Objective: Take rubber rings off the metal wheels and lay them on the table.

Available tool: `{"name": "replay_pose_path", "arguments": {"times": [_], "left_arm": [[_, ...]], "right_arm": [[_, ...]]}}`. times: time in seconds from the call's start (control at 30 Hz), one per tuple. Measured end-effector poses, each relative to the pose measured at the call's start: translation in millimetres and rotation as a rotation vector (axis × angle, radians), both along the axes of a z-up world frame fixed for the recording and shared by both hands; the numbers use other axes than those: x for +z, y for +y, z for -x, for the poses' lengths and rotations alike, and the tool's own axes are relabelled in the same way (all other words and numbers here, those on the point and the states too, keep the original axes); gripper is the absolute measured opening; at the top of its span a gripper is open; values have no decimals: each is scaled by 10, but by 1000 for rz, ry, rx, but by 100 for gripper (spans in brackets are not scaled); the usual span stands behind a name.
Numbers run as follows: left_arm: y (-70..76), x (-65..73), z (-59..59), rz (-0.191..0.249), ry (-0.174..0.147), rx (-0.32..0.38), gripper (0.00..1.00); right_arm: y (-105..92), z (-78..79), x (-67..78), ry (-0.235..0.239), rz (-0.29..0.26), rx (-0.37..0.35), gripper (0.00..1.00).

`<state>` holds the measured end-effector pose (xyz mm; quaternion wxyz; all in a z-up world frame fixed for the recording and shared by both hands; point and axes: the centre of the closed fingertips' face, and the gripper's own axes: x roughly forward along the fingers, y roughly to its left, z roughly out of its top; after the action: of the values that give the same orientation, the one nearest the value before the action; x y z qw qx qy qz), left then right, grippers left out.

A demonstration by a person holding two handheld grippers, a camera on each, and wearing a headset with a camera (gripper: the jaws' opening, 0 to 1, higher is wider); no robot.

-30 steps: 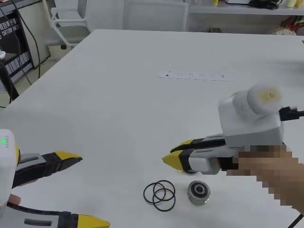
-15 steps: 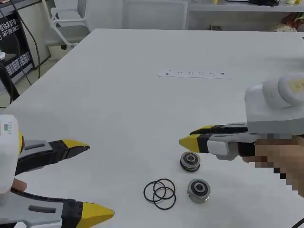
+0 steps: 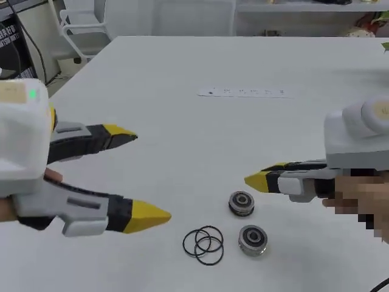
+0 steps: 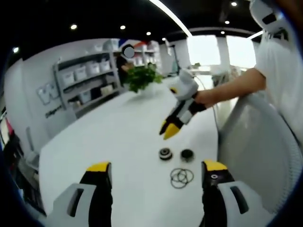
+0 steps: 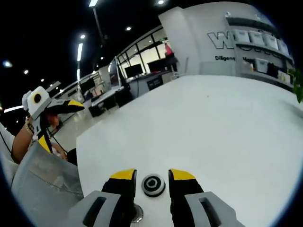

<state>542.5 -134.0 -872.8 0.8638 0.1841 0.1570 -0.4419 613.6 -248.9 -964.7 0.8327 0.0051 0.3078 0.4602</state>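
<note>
Left tool (image 3: 148, 175) released, jaws wide; right tool (image 3: 256, 180) released, just beside wheel (image 3: 242, 202); rings (image 3: 203, 245), second wheel (image 3: 253, 238) on table (image 3: 182, 121).

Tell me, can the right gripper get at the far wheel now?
Probably yes: the right gripper is open and the far wheel lies just ahead of its jaws, with nothing between them.

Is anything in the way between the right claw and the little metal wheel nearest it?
Nothing visible. The right gripper has its open jaws pointed at the near wheel, with bare table between them; the other wheel and loose rings lie aside.
</note>
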Motion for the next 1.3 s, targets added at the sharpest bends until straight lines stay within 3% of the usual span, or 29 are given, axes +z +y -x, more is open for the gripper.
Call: {"name": "replay_pose_path", "arguments": {"times": [0.2, 0.33, 0.43, 0.53, 0.77, 0.9, 1.03, 1.17, 1.2, 1.23, 1.27, 1.3], "left_arm": [[-251, 205, -288, 29, -60, -37, 75], [-459, 272, -461, 42, -76, -57, 72], [-668, 388, -509, 77, -108, -103, 71], [-823, 459, -552, 104, -119, -133, 71], [-1029, 405, -700, 112, -140, -144, 66], [-1076, 435, -719, 222, -141, -118, 56], [-1034, 284, -771, 219, -140, -85, 50], [-929, 15, -784, 221, -92, -53, 49], [-909, -67, -772, 194, -84, -58, 47], [-887, -193, -746, 131, -74, -80, 46], [-887, -264, -725, 95, -71, -100, 46], [-902, -339, -697, 78, -58, -118, 46]], "right_arm": [[-86, -47, -42, 12, 3, -31, 25], [-118, -56, -63, 16, 7, -40, 25], [-150, -60, -92, 20, 18, -44, 25], [-161, -65, -92, 21, 14, -48, 25], [-176, -66, -117, 24, 22, -47, 25], [-188, -69, -123, 21, 27, -47, 25], [-171, -61, -125, 25, 18, -42, 25], [-138, -14, -185, 35, 32, -19, 25], [-131, -4, -197, 36, 35, -14, 25], [-122, 9, -212, 38, 39, -7, 25], [-117, 18, -219, 39, 42, 0, 25], [-109, 31, -223, 42, 39, 6, 25]]}}
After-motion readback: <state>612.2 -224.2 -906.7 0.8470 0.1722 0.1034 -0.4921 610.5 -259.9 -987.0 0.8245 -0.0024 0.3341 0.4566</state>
